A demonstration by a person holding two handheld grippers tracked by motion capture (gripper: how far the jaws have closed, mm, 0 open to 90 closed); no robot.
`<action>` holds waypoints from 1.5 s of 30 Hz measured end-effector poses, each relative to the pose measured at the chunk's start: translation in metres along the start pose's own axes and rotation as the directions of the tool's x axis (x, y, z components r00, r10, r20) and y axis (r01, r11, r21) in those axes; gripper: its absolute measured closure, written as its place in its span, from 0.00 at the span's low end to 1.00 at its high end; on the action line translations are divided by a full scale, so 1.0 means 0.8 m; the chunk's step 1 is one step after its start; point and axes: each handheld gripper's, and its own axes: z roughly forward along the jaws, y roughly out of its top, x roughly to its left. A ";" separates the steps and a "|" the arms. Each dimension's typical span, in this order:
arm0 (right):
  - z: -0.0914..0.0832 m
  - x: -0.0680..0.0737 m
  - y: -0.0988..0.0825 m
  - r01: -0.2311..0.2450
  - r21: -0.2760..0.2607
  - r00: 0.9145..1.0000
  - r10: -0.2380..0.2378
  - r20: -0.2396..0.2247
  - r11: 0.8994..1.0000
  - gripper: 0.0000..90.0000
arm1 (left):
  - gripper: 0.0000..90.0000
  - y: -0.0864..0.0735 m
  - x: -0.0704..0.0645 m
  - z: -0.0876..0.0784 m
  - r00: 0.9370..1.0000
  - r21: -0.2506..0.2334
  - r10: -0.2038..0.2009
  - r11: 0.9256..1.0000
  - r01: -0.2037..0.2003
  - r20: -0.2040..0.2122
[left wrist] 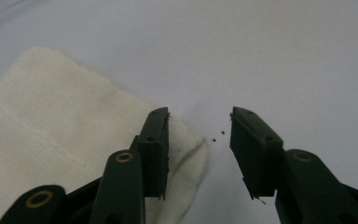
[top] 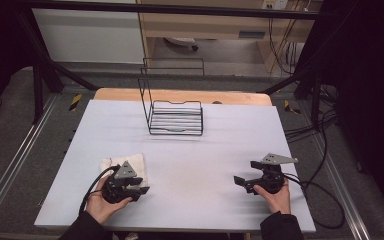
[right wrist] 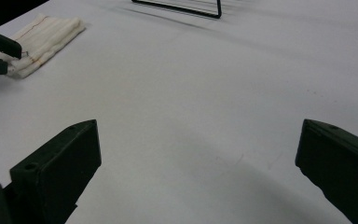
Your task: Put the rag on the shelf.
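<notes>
Left gripper (left wrist: 199,140): jaws partly apart, one over the corner of the folded white cloth (left wrist: 51,135), the other over bare table; not pressing it.
Cloth: near left of the table (top: 190,150), its near edge hidden by the gripper in the high view.
Right gripper (right wrist: 198,163): jaws wide apart over bare table, well apart from the cloth.
Wire rack (top: 175,117): far centre, cut off in the right gripper view.

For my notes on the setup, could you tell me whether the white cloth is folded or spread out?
Folded: the white cloth lies as a compact stack whose layered edges show in the right gripper view.
</notes>
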 end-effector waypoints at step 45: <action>0.003 0.000 0.001 -0.002 0.006 1.000 0.002 -0.002 1.000 0.01 | 0.96 0.036 -0.006 0.015 0.993 -0.062 -0.098 0.994 0.094 -0.063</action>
